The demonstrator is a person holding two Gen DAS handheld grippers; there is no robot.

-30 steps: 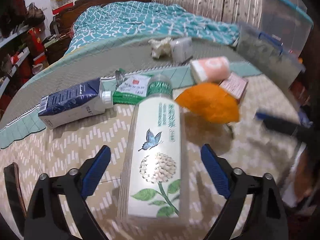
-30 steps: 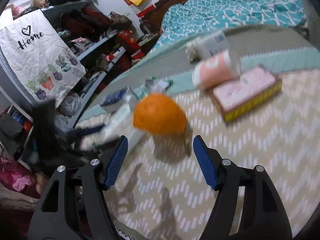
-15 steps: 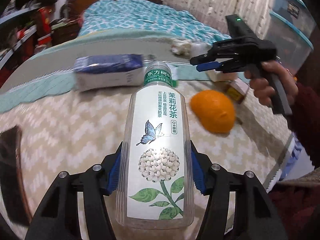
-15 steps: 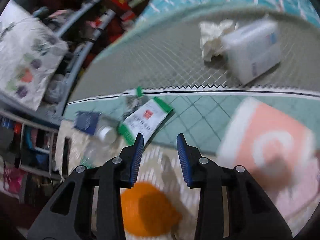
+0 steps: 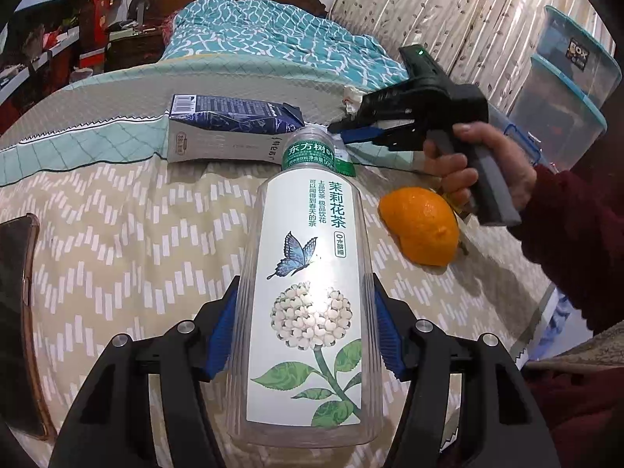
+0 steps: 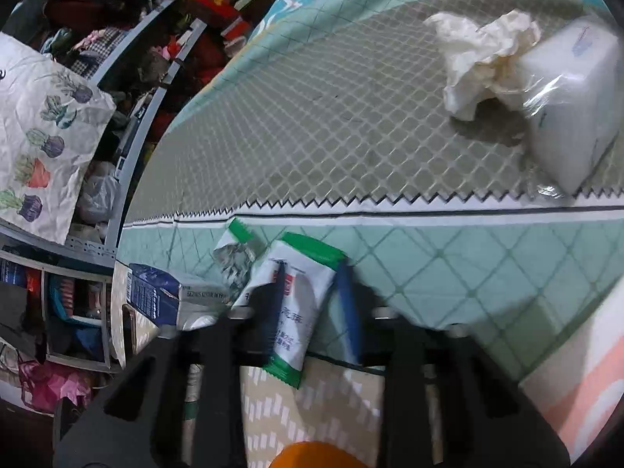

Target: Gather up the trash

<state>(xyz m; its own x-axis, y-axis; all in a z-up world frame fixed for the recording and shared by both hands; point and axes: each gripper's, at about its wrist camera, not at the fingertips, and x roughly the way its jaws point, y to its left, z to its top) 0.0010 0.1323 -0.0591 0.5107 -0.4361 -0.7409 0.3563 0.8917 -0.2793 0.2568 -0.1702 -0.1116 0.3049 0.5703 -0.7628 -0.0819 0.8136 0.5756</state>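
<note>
Left tongs (image 5: 304, 335): blue pads set against both sides of a clear tea bottle (image 5: 308, 292), at the lower half of its flower-and-butterfly label; jaws easing apart slightly, pads touching the plastic. Bottle lies lengthwise between the jaws, green-banded neck pointing away toward the far edge of the bed (image 5: 117, 234). Tongs pitched downward over the chevron-patterned cover. Dark phone (image 5: 17, 304) lies at the bed's left edge.

Blue-and-white carton (image 5: 230, 132) lies on its side beyond the bottle neck, on the green quilted strip. Orange peel (image 5: 421, 230) sits on the cover just right of the bottle, apart from it.

Right tongs (image 6: 312, 304): jaws closing, nearly together, with a white wrapper with green ends (image 6: 296, 304) between the blue pads. Wrapper lies across the seam between the green strip and the chevron cover. Motion blur hides whether the pads already press it. A second, smaller torn wrapper (image 6: 236, 251) lies just left of it, touching the carton's end. In the left wrist view a hand (image 5: 487, 167) grips the right tongs' handle pistol-style, sleeve dark red, tool angled down and to the left toward the wrapper.

Crumpled tissue (image 6: 483, 58) rests farther up the bed on the diamond-mesh mat, touching a clear-wrapped white pack (image 6: 573, 105) at the right edge.
</note>
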